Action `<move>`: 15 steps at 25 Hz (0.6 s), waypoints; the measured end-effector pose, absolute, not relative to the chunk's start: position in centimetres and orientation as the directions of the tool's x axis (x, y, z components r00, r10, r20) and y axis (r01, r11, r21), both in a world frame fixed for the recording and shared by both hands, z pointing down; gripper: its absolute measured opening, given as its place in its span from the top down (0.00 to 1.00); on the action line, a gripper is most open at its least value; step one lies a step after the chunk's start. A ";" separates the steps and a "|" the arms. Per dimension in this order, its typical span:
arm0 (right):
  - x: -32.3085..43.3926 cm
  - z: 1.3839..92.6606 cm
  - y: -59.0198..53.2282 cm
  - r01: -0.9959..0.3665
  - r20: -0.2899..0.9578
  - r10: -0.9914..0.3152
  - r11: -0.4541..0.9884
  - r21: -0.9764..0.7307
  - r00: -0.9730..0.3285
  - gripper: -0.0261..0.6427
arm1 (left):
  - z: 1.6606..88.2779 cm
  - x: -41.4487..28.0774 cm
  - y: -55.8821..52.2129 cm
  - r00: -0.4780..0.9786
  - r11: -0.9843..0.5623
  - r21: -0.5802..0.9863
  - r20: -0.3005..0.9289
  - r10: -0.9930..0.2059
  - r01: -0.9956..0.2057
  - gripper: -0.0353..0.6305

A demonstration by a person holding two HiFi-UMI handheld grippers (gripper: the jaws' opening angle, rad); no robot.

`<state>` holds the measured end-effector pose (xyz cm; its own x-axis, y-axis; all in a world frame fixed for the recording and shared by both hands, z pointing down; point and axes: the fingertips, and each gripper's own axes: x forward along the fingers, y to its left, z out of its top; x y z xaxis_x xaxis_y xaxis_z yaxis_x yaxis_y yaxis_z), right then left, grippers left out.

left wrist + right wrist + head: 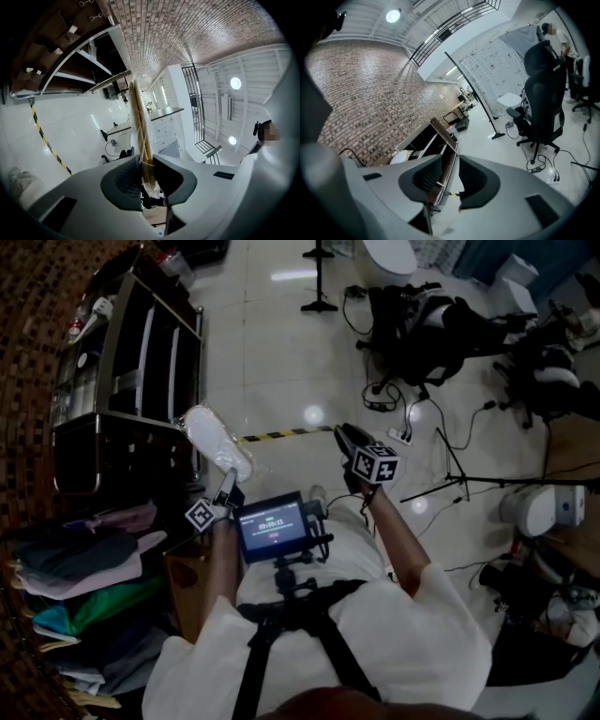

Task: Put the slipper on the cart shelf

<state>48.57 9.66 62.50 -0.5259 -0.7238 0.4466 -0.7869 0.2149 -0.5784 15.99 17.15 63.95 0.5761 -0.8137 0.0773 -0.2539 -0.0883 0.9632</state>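
Note:
A white slipper (pixel 216 439) in a clear wrapper sticks up from my left gripper (pixel 228 479), just right of the dark cart shelf (pixel 122 362). In the left gripper view the slipper (pixel 139 126) stands edge-on between the jaws, and the left gripper (pixel 146 176) is shut on its lower end. My right gripper (pixel 345 439) hovers over the floor right of the slipper, apart from it. Seen from the right gripper view, the right gripper (pixel 451 180) has a narrow gap with nothing in it, and the cart shelf (pixel 436 133) shows beyond.
A heap of folded clothes (pixel 84 587) lies at the lower left beside the cart. Yellow-black tape (pixel 277 435) crosses the tiled floor. Bags and cables (pixel 422 324), a stand (pixel 450 479) and a white device (pixel 544 507) crowd the right. A black office chair (pixel 541 93) stands farther off.

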 end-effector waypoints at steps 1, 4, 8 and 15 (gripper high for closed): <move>49.0 63.0 9.6 -0.788 0.455 -0.719 0.209 -0.579 -0.525 0.78 | 64.1 16.6 17.2 0.573 -0.074 0.966 0.085 -0.815 -0.249 0.87; 49.5 64.3 9.4 -0.792 0.484 -0.701 0.193 -0.579 -0.524 0.78 | 64.3 17.9 17.1 0.573 -0.069 0.969 0.082 -0.815 -0.237 0.87; 48.6 66.3 8.0 -0.796 0.510 -0.676 0.192 -0.574 -0.531 0.78 | 65.2 17.8 15.5 0.571 -0.060 0.968 0.092 -0.816 -0.242 0.87; 44.6 66.3 1.4 -0.788 0.497 -0.676 0.209 -0.578 -0.544 0.78 | 67.3 16.8 9.3 0.614 -0.040 0.971 0.118 -0.780 -0.237 0.87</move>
